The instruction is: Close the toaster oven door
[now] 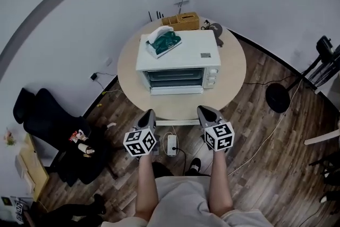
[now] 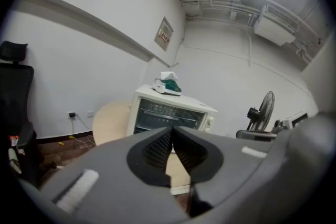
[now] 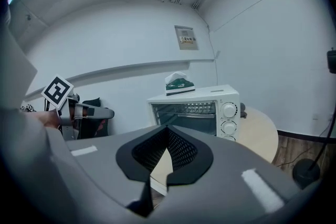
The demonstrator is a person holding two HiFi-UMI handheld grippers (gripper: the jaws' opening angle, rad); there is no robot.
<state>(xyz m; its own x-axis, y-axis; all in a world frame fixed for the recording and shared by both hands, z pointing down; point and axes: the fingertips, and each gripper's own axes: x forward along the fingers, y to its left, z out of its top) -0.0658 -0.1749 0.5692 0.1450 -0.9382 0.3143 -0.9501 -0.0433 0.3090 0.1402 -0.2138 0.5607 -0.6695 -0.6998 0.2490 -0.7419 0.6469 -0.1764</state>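
Head view, read left to right: the left claw [image 1: 149, 112] hangs at the near rim of the round worktop [image 1: 234, 69], jaws clenched and grasping nothing. The toaster oven [image 1: 178, 58] stands at the middle of the worktop, its glass front turned toward both claws, with a green-and-white packet [image 1: 163, 42] lying on its roof. A white strip juts out along the base of the oven front; whether the door is fully lowered cannot be settled. The right claw [image 1: 204, 109] hangs at the same rim, likewise clenched and empty. The oven sits beyond and between the two claws, apart from both. Each gripper view confirms its own claw's pads pressed together, the left [image 2: 172, 128] and the right [image 3: 167, 127], with the oven straight ahead.
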